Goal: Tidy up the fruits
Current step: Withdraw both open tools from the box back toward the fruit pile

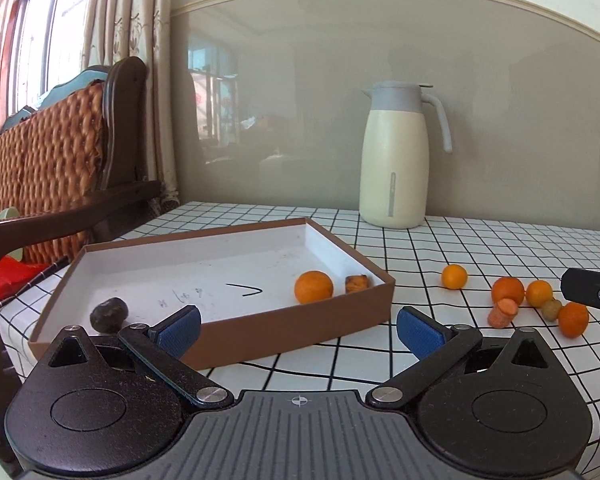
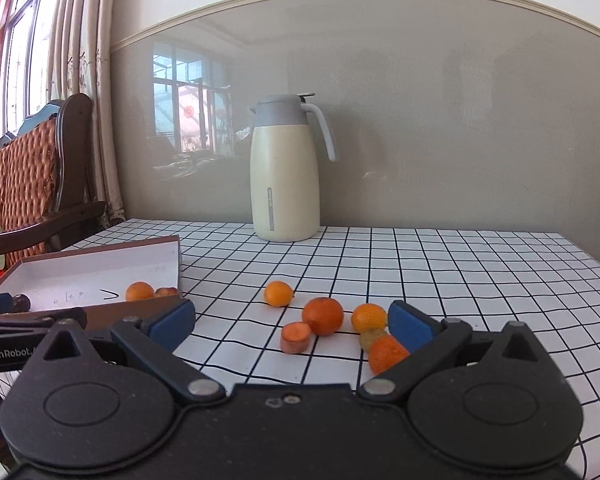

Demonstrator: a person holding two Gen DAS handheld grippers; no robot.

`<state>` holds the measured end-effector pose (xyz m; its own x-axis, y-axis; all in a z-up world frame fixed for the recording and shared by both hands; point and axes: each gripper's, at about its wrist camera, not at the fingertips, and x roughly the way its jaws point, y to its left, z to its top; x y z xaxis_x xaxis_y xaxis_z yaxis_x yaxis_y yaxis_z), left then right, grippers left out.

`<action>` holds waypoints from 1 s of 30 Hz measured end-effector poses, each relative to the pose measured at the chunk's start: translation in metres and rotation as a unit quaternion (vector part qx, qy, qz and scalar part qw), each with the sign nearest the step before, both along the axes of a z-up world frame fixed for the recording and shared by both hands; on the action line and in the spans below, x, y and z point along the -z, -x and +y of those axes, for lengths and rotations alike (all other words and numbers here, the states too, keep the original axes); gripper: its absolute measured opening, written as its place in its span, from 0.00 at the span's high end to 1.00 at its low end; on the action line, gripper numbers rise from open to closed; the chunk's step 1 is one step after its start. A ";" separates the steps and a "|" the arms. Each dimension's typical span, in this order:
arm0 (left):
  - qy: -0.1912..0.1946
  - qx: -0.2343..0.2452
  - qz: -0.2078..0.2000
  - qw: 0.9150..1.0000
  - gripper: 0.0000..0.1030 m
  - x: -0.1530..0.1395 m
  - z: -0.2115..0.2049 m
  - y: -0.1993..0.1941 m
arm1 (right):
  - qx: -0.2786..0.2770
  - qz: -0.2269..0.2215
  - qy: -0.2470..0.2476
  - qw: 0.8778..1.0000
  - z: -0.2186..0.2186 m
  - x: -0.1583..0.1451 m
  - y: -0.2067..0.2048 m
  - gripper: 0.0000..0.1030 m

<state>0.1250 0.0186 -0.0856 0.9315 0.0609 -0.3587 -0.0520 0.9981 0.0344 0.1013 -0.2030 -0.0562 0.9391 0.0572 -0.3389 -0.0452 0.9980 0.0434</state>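
Observation:
A brown cardboard box (image 1: 332, 318) with a white inside lies on the checked tablecloth. It holds an orange (image 1: 313, 287), a small brown fruit piece (image 1: 356, 283) and a dark round fruit (image 1: 109, 315). My left gripper (image 1: 298, 328) is open and empty over the box's near wall. To the right lie loose oranges (image 2: 323, 316), a carrot piece (image 2: 296, 337) and a small greenish fruit (image 2: 371, 337). My right gripper (image 2: 290, 324) is open and empty just in front of this group. The box also shows in the right wrist view (image 2: 168, 256).
A cream thermos jug (image 1: 396, 156) stands at the back of the table by the grey wall. A wooden chair with a woven orange cushion (image 1: 44, 160) stands to the left of the table. The right gripper's tip (image 1: 592, 290) shows at the right edge of the left wrist view.

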 end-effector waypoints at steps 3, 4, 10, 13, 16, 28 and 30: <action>0.003 0.012 0.002 1.000 0.00 0.003 -0.009 -0.003 | 0.009 0.007 -0.003 1.000 -0.009 0.004 -0.001 0.06; 0.002 0.016 0.003 1.000 0.00 0.005 -0.013 -0.004 | 0.012 0.008 -0.001 1.000 -0.011 0.005 -0.001 0.06; -0.002 0.043 0.008 0.999 0.00 0.011 -0.036 -0.011 | 0.038 0.013 0.008 0.999 -0.025 0.010 -0.002 0.06; -0.002 0.055 0.011 0.998 0.00 0.013 -0.047 -0.015 | 0.050 0.019 0.005 0.999 -0.034 0.014 -0.003 0.06; -0.005 0.068 0.016 0.998 0.00 0.017 -0.059 -0.020 | 0.061 0.025 0.003 0.998 -0.044 0.017 -0.003 0.06; -0.011 0.102 0.027 0.994 0.00 0.025 -0.095 -0.038 | 0.088 0.040 0.003 0.995 -0.071 0.020 -0.009 0.22; -0.011 0.108 0.028 0.994 0.05 0.026 -0.099 -0.040 | 0.088 0.045 -0.001 0.995 -0.074 0.021 -0.013 0.25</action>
